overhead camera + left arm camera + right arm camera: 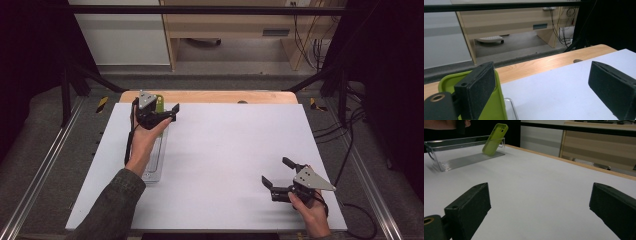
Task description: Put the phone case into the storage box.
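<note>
Phone case (pixel 494 138) leans upright in my tray (pixel 461 160) near the table's far left corner, just beside my left gripper (pixel 167 114), jaws spread, gripping nothing; right gripper (pixel 277 176) gapes empty.

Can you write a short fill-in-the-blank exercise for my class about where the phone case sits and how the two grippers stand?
1. The phone case leaning in the clear tray is ____ in colour.
2. The left gripper stands by the tray with its jaws ____.
3. The right gripper is over the ____ mat, with nothing between its jaws.

Missing words: green; open; white
</note>
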